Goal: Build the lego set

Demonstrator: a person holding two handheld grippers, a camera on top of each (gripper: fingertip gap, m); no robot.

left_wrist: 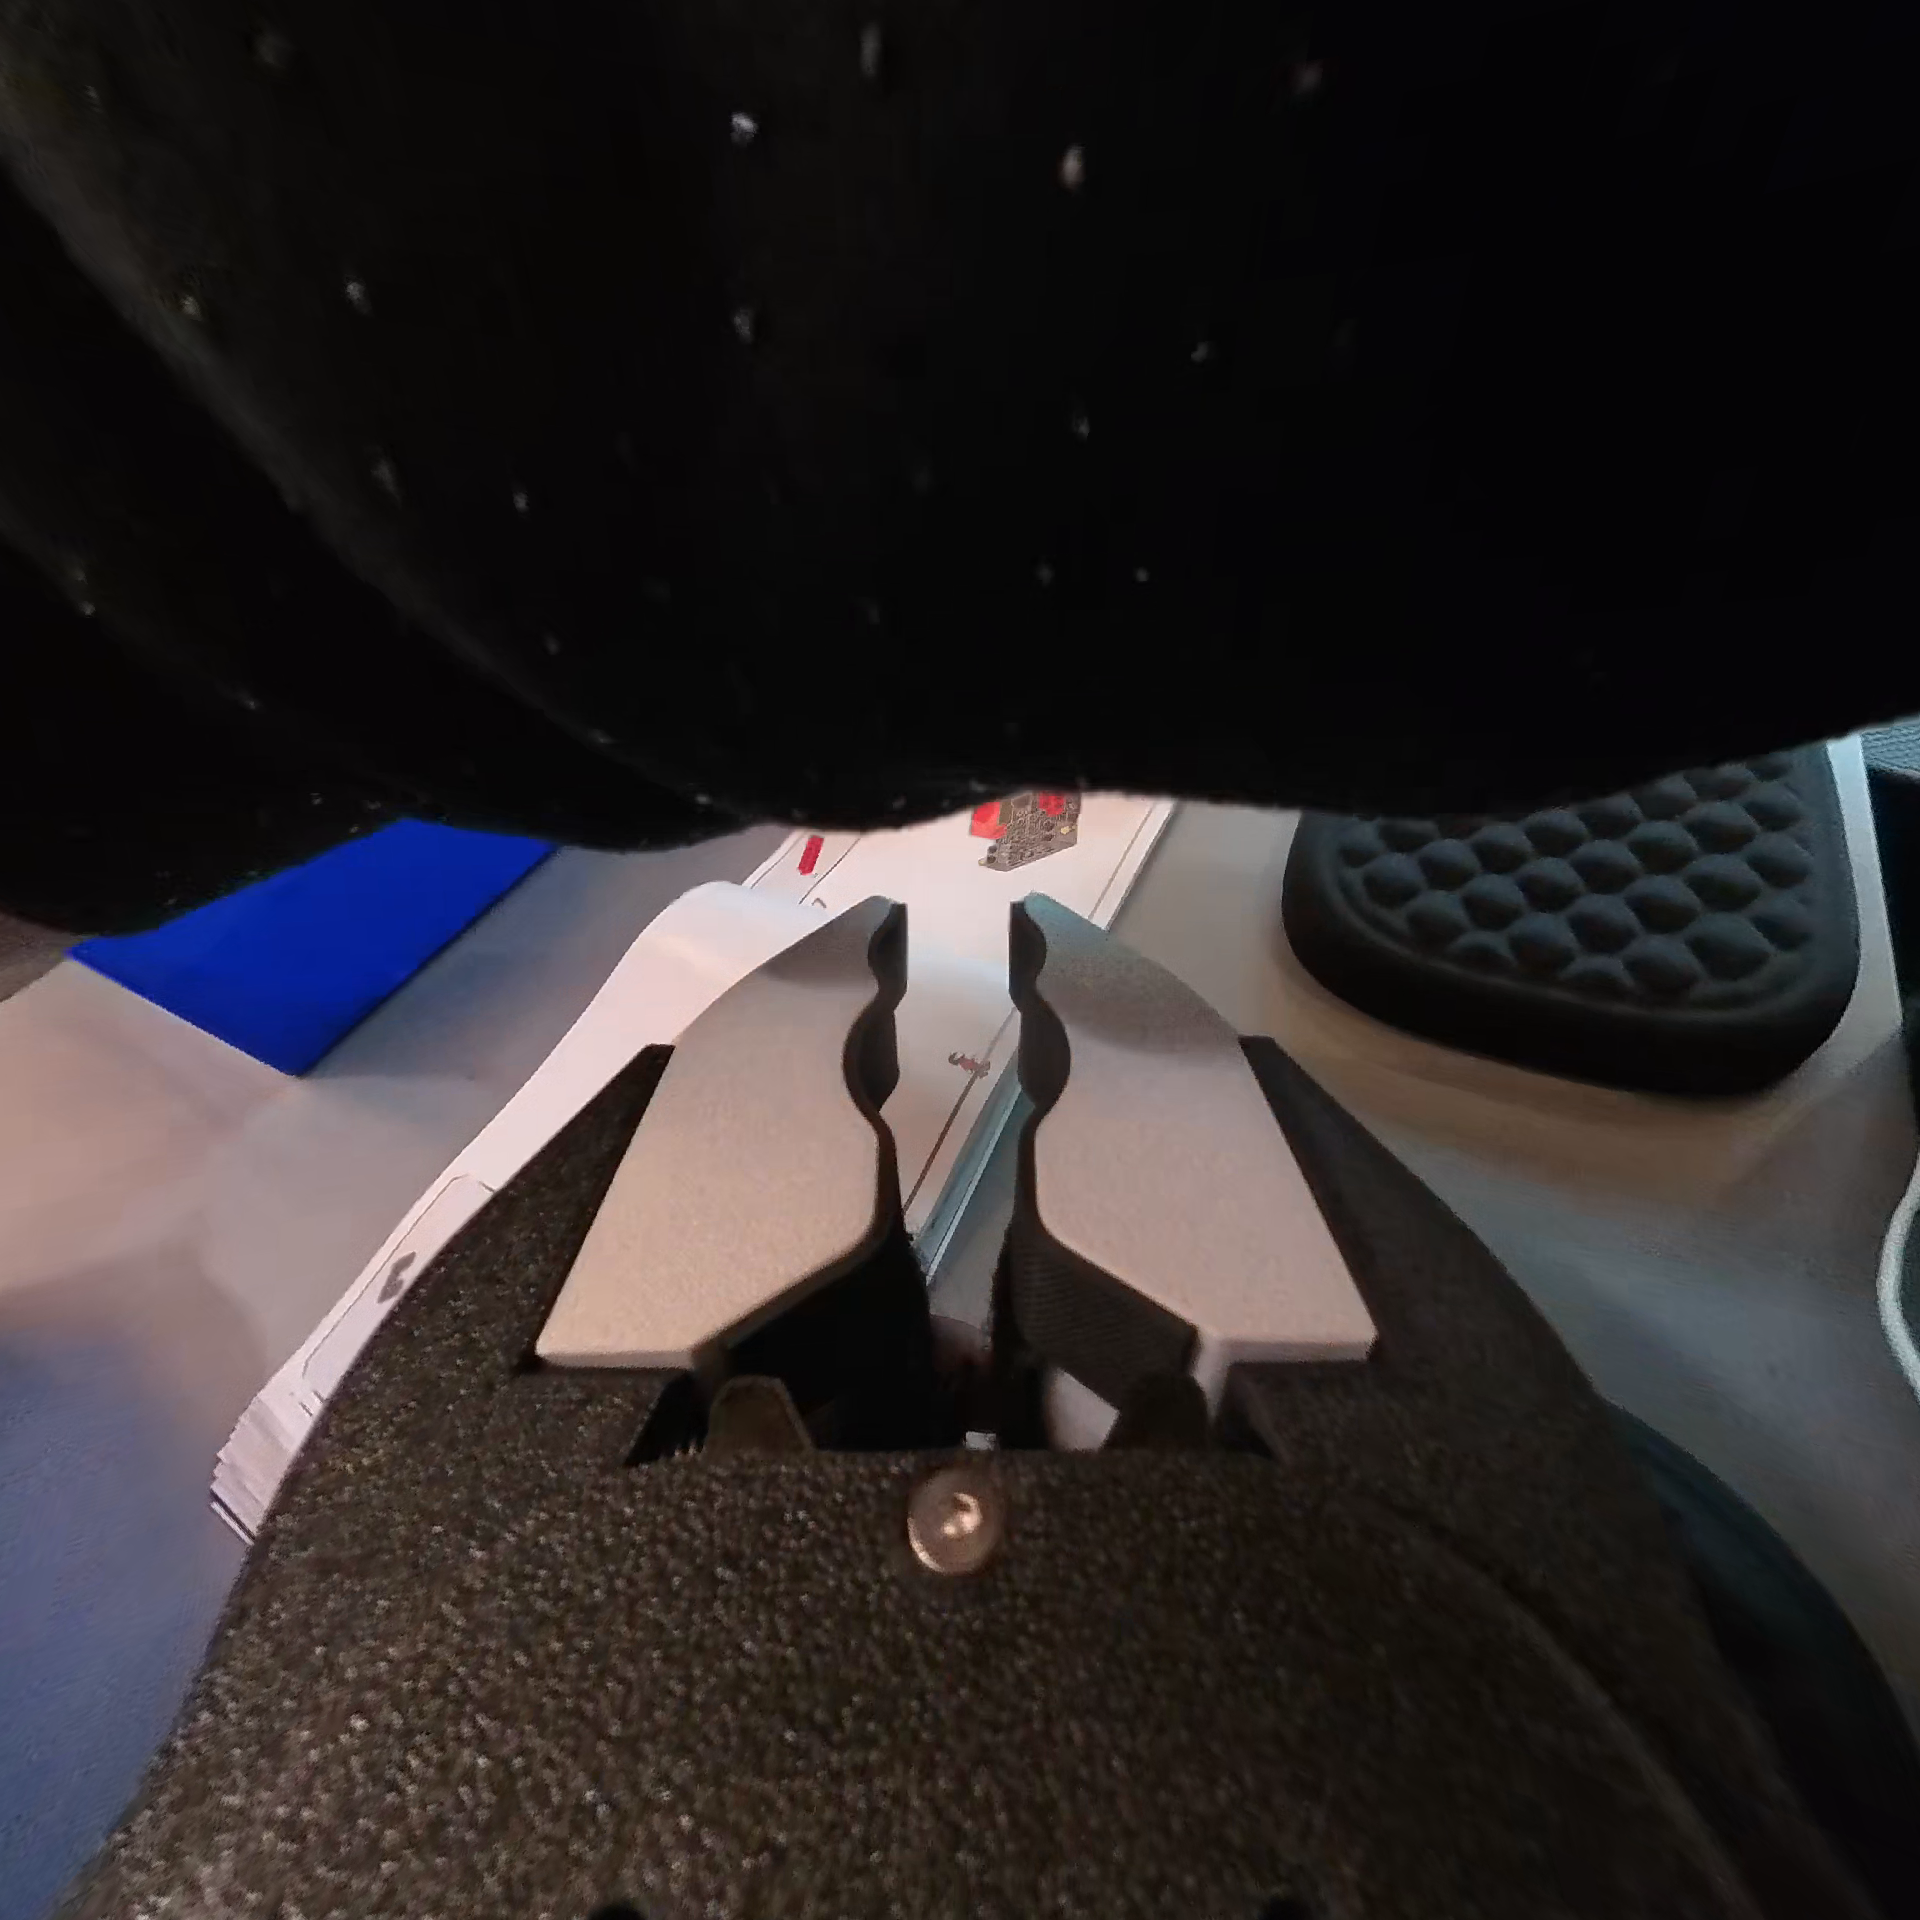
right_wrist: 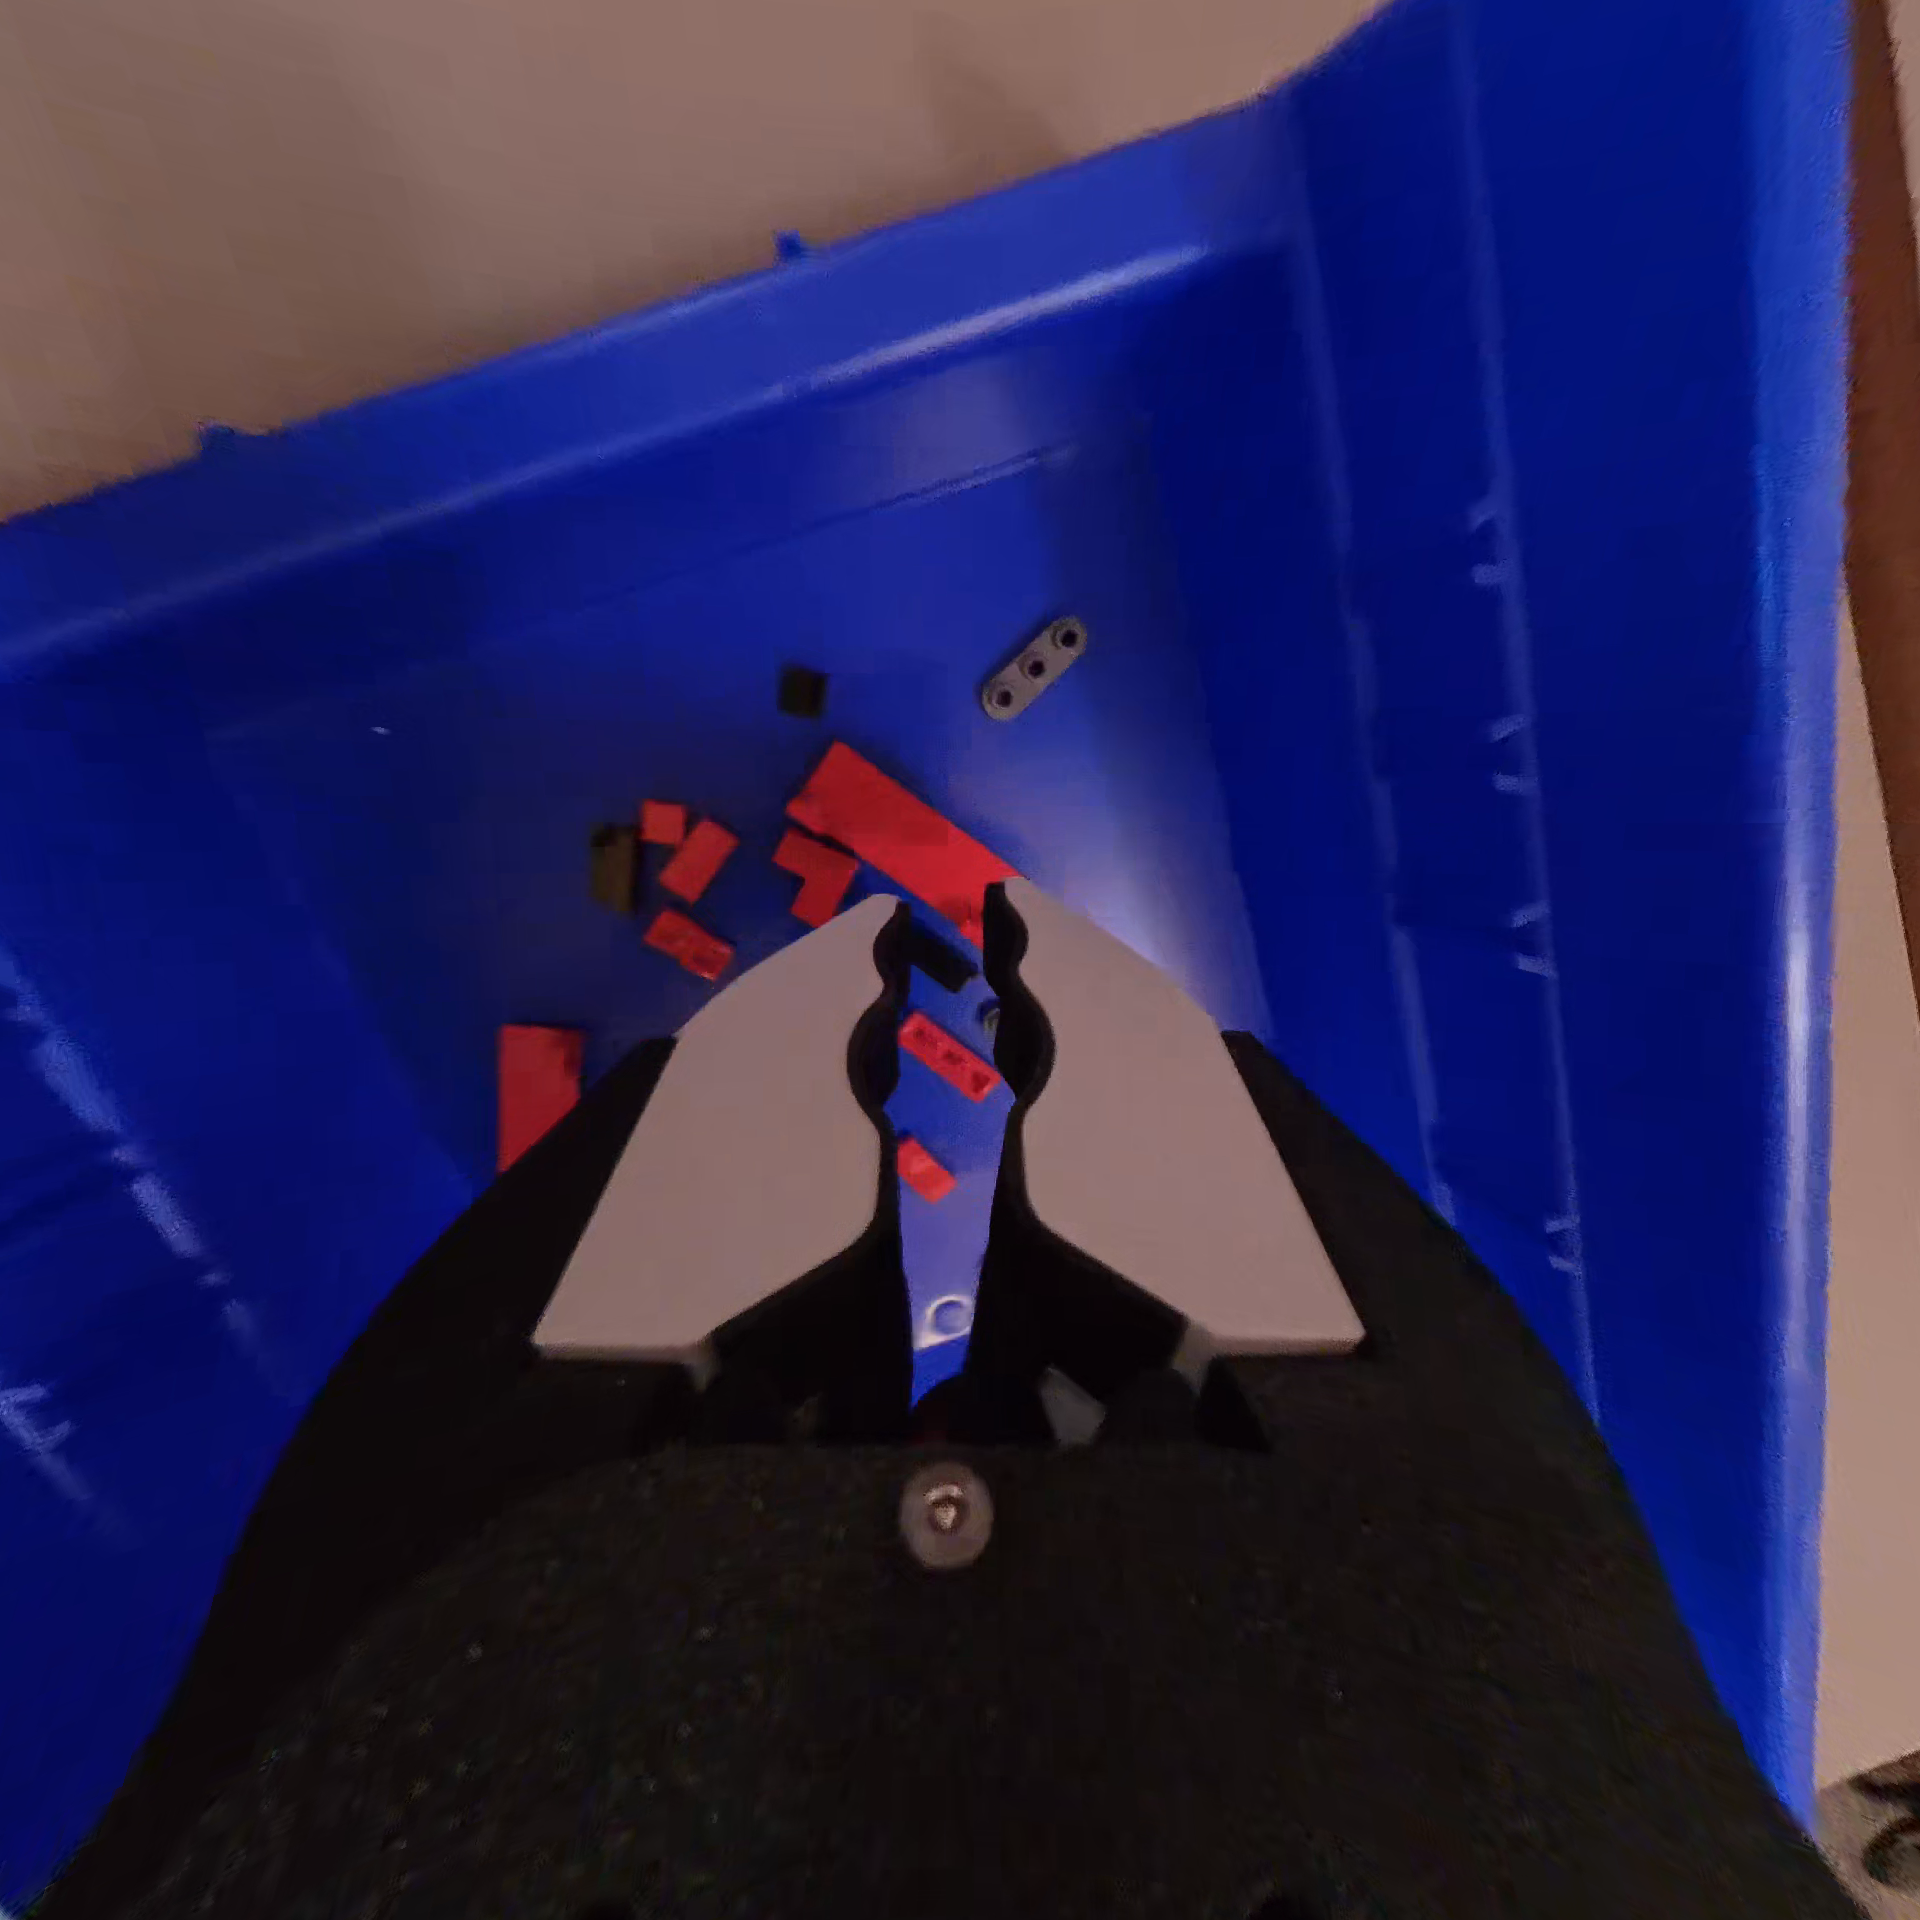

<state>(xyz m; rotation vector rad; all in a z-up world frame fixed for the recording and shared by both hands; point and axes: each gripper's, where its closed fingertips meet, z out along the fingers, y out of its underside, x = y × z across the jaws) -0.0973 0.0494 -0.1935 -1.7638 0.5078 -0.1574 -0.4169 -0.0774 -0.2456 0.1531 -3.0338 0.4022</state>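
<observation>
My right fingers (right_wrist: 940, 909), slightly apart over the blue bin's (right_wrist: 1351, 623) crowded red bricks (right_wrist: 904, 831), risk pinching two together; left fingers (left_wrist: 956, 914) apart, empty.

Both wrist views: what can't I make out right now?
- Left wrist view: black fabric hides everything beyond the instruction booklet; its far pages are covered.
- Right wrist view: right gripper covers red bricks beneath it in the blue bin.
- Grey holed piece: too small to identify.

a black bumpy pad (left_wrist: 1569, 925) is seen on the grey table (left_wrist: 1455, 1247). a black speckled cloth (left_wrist: 935, 416) is hung above.
</observation>
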